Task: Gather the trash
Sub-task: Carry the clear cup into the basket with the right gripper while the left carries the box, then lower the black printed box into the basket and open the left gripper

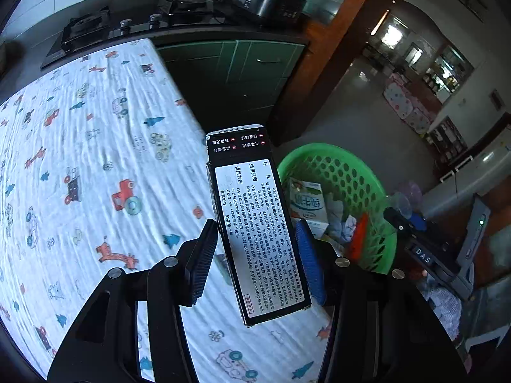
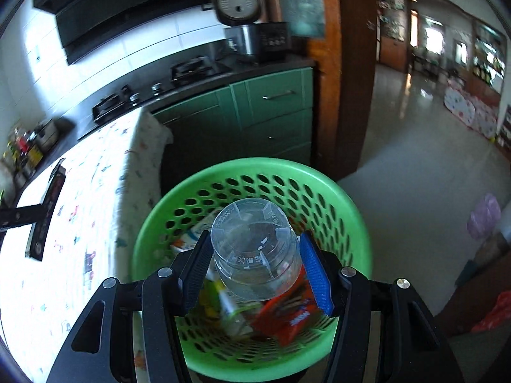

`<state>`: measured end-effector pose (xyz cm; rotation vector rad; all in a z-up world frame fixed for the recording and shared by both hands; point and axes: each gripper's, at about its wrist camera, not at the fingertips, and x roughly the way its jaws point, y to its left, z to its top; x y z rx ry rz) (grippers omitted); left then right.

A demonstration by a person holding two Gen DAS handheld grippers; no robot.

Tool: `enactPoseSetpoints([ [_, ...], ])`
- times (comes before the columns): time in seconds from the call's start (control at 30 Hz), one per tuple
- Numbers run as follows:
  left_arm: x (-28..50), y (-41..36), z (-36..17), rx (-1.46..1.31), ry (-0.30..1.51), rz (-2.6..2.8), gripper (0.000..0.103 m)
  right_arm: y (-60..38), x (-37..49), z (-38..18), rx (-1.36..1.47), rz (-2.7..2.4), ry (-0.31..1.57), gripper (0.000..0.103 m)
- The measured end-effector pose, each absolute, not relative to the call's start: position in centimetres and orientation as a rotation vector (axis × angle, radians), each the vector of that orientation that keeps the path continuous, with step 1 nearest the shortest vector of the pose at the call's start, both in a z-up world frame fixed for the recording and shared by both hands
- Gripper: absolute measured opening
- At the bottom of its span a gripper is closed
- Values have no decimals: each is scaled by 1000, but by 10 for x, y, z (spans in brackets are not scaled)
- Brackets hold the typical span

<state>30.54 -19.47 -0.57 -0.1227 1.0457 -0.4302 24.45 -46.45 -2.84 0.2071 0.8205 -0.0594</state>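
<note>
Left gripper (image 1: 255, 255) clamped on a long black box (image 1: 255, 223), held above the desk (image 1: 80, 159) near its right edge. Right gripper (image 2: 255, 268) clamped on a clear plastic cup (image 2: 255, 249), bottom toward the camera, directly over the green basket (image 2: 348, 210) just beside that edge. Inside the basket, a milk carton (image 1: 308, 201) and a red wrapper (image 2: 287, 316).
</note>
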Motion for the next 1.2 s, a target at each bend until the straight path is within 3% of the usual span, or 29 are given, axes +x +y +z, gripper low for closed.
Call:
enactPoseSetpoints([
  [0.17, 301, -225, -5, -83, 1047, -483, 50, -478, 244, -33, 249, -67, 815, 63],
  [0.67, 301, -296, -36, -15, 1071, -605, 50, -485, 210, -21, 252, -57, 769, 65],
  [1.2, 302, -316, -59, 39, 1073, -620, 52, -484, 185, -30, 285, -49, 762, 68],
])
